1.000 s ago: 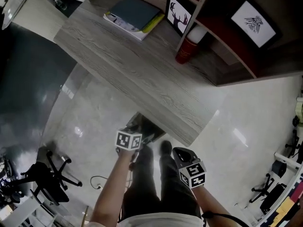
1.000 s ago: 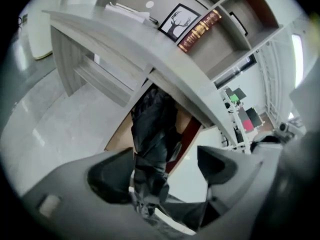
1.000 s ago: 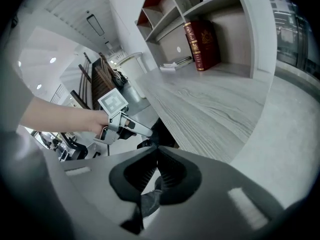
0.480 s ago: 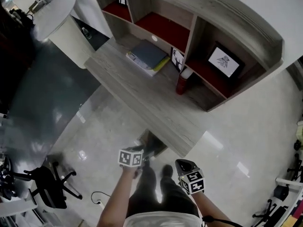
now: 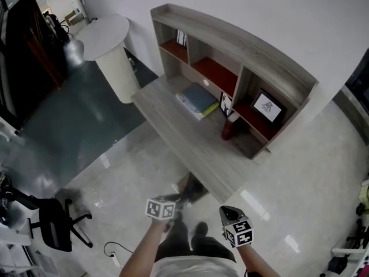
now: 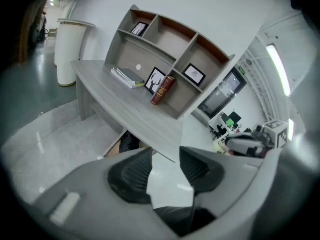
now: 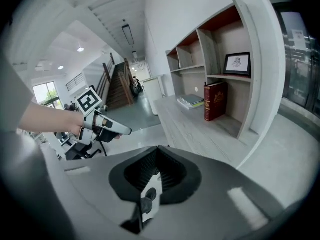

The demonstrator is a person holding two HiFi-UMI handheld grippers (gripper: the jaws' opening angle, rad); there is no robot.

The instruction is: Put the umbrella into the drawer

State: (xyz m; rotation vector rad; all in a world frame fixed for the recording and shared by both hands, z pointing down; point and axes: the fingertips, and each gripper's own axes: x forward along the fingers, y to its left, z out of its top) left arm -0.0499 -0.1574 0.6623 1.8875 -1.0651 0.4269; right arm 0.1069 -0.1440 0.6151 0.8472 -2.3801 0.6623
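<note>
The dark umbrella (image 6: 131,141) apparently lies in the open drawer (image 6: 112,147) under the counter (image 6: 115,101), so with the left hand-held gripper (image 6: 167,156) empty, jaws just narrowed halfway, and the right hand-held gripper (image 7: 158,154) pinched together empty, pushing the drawer closed looks next.

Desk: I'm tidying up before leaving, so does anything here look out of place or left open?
Only the drawer under the front edge of the desk: it stands pulled out, with something dark inside, too dim to identify. The stacked books, red book and framed picture look orderly.
</note>
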